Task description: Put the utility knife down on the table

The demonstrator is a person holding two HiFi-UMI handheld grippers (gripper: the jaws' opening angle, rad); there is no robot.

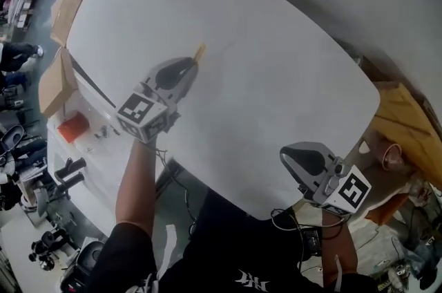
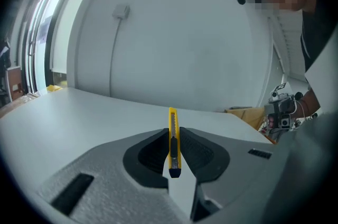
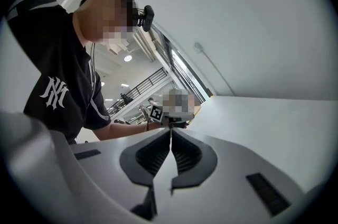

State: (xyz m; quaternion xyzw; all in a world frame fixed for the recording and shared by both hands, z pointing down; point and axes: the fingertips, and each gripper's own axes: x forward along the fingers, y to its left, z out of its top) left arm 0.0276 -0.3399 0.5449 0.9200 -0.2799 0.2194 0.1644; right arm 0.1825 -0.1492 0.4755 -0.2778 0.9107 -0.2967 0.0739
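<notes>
A yellow utility knife point(image 2: 173, 142) with a black slider stands pinched between the jaws of my left gripper point(image 2: 173, 136), its tip sticking out ahead over the white table point(image 2: 63, 112). In the head view the left gripper point(image 1: 188, 69) hovers over the table's left middle, the knife's yellow tip point(image 1: 199, 52) showing past the jaws. My right gripper point(image 1: 289, 159) sits at the table's near right edge, jaws closed together with nothing between them; in the right gripper view point(image 3: 170, 136) it points toward the left gripper point(image 3: 158, 113).
The white oval table point(image 1: 262, 63) is bare apart from the grippers. Cardboard boxes point(image 1: 55, 84) and a red object point(image 1: 72, 127) lie off its left edge, more boxes and clutter point(image 1: 404, 126) at the right. A white wall point(image 2: 174, 33) stands behind.
</notes>
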